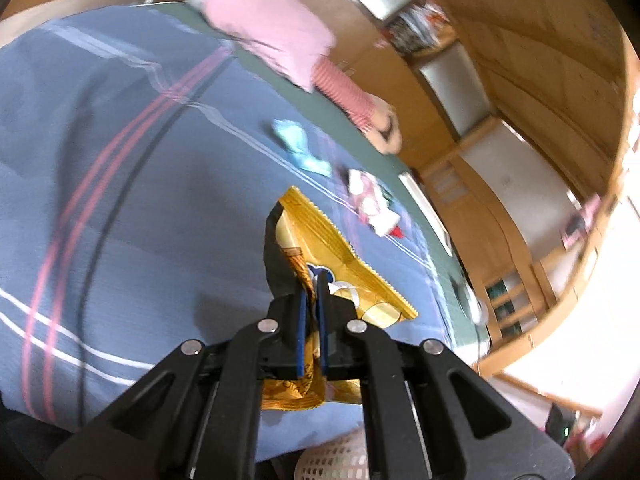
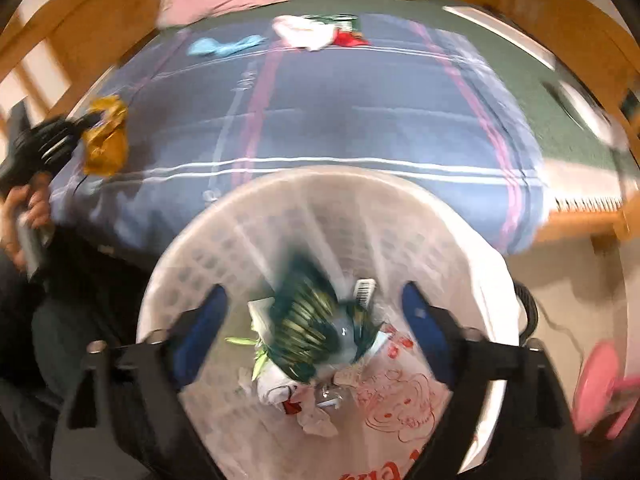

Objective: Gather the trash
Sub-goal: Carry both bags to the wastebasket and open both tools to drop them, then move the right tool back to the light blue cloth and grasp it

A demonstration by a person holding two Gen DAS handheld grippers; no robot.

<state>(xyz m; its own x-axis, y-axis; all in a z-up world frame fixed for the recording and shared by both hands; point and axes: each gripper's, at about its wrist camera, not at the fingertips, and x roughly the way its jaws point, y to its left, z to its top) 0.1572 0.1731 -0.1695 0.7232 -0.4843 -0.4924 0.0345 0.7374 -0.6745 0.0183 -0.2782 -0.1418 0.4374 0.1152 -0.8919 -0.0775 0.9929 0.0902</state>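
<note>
My left gripper [image 1: 313,292] is shut on a gold snack wrapper [image 1: 320,240] and holds it above the blue striped bedspread [image 1: 140,200]; the wrapper also shows in the right wrist view [image 2: 105,136] at the bed's left edge. My right gripper [image 2: 314,304] is open and empty above a white lattice trash basket [image 2: 192,264] lined with a plastic bag. A green wrapper [image 2: 312,328] lies blurred among other trash inside. A light blue wrapper [image 1: 298,148] [image 2: 224,46] and a white-and-red wrapper [image 1: 372,202] [image 2: 310,30] lie on the bed.
A pink pillow [image 1: 272,20] and a striped pink stuffed toy [image 1: 352,96] lie at the bed's far end. Wooden cabinets [image 1: 480,208] stand beyond the bed. A pink fan [image 2: 600,384] stands on the floor at right. The basket rim shows below my left gripper [image 1: 340,456].
</note>
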